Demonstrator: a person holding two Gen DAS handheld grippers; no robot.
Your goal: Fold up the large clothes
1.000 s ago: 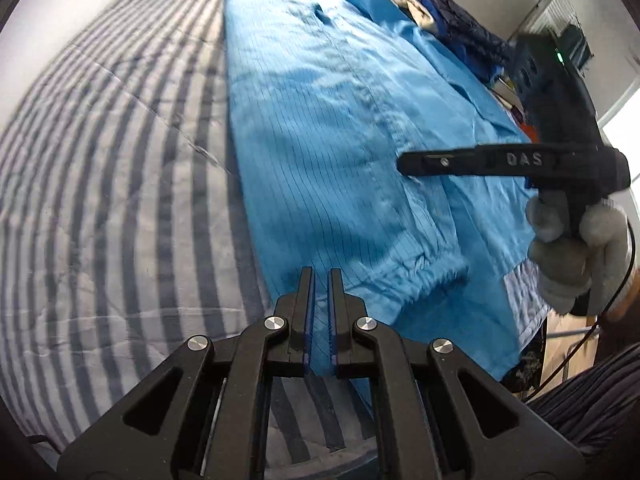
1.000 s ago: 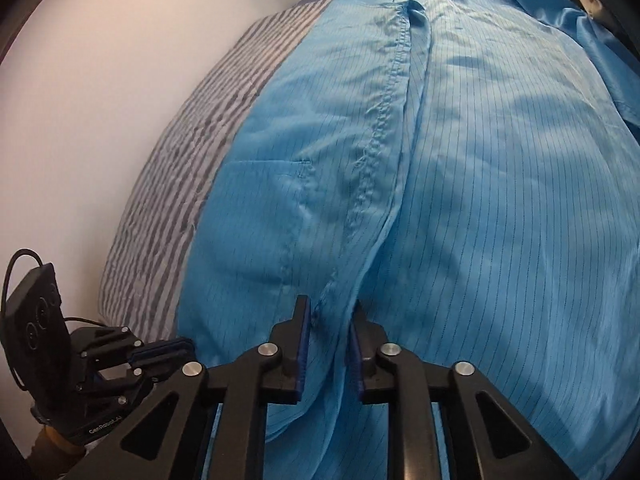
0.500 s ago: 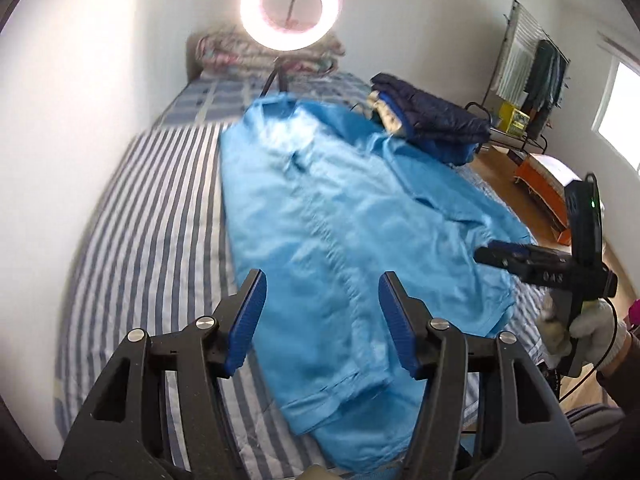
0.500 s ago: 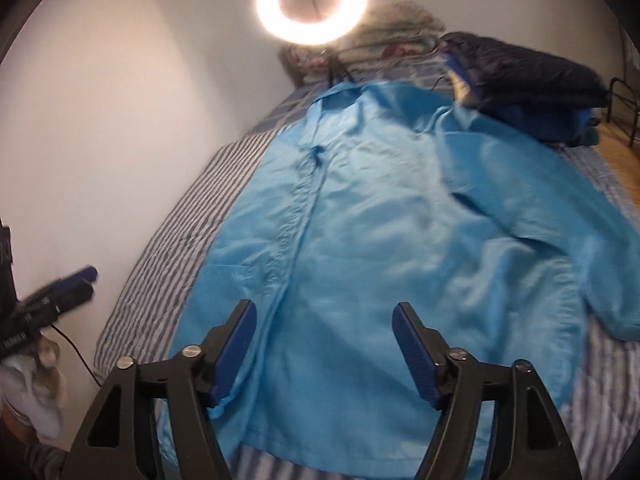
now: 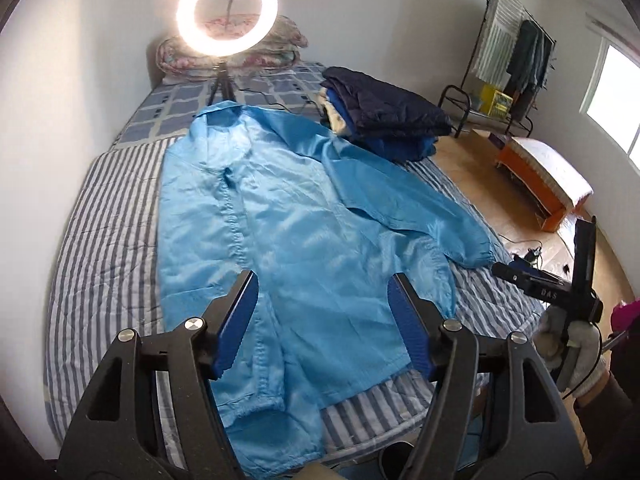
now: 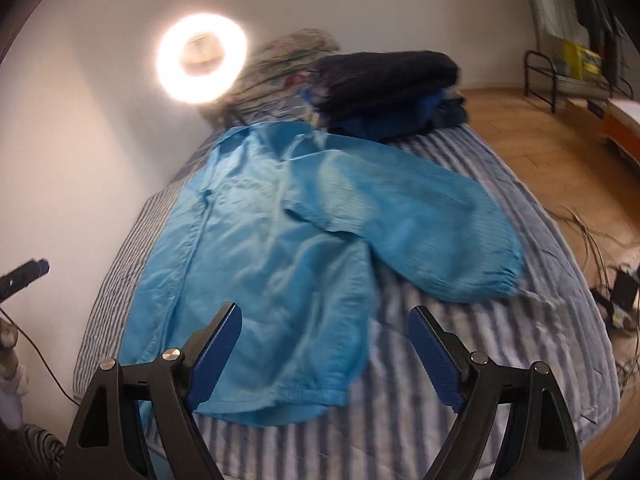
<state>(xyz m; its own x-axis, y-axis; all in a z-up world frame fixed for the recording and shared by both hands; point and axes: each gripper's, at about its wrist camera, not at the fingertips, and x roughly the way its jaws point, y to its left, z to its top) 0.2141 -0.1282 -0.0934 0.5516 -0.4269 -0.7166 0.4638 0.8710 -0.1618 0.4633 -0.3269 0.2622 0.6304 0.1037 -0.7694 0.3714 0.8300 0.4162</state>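
Two tools, left [image 5: 324, 320], right [image 6: 326, 354], opening, empty, above blue coat [image 5: 304, 240].

Glossy smooth cloth jacket [image 5: 304, 232]

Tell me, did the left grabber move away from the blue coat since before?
Yes. The left gripper rose up and back from the blue coat: the striped bed now looks farther off, and the ring light has come into view. Its jaws are opening, empty.
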